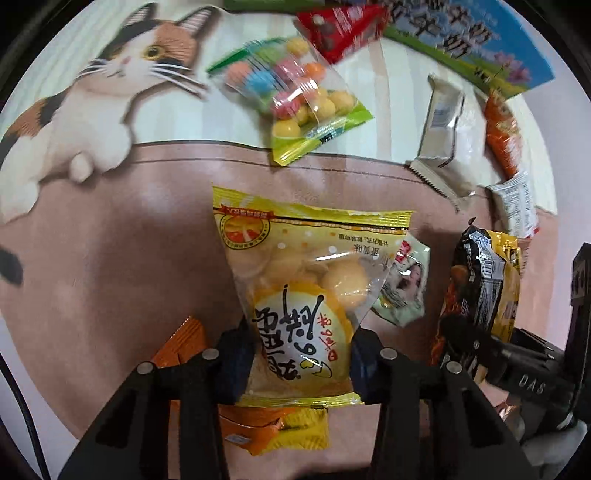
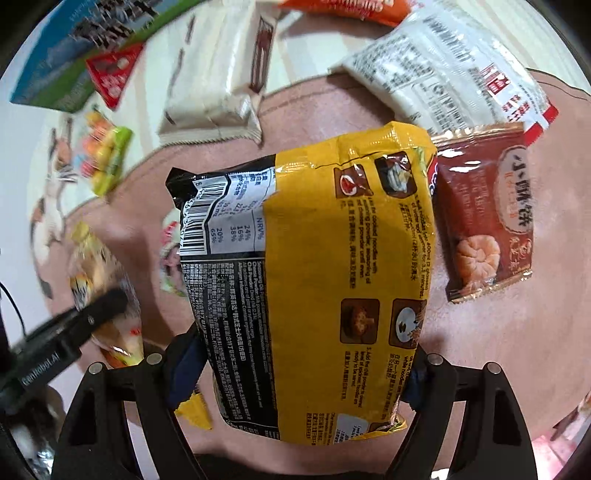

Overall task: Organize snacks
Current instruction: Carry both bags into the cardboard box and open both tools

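Observation:
My left gripper [image 1: 301, 363] is shut on a yellow egg-cake snack bag [image 1: 303, 288] and holds it above the pink mat [image 1: 110, 258]. My right gripper [image 2: 301, 373] is shut on a large yellow and black instant noodle packet [image 2: 314, 280], also held above the mat. The noodle packet and the right gripper show at the right of the left wrist view [image 1: 480, 295]. The egg-cake bag shows blurred at the left of the right wrist view [image 2: 99, 280].
On the mat and cat-print cloth [image 1: 110, 85] lie a bag of coloured candy balls [image 1: 291, 96], a red packet [image 1: 340, 29], a beige wrapper [image 1: 439, 125], a blue-green milk carton [image 1: 472, 40], an orange packet [image 1: 184, 343], a brown shrimp cracker packet [image 2: 487, 218] and a white packet [image 2: 450, 70].

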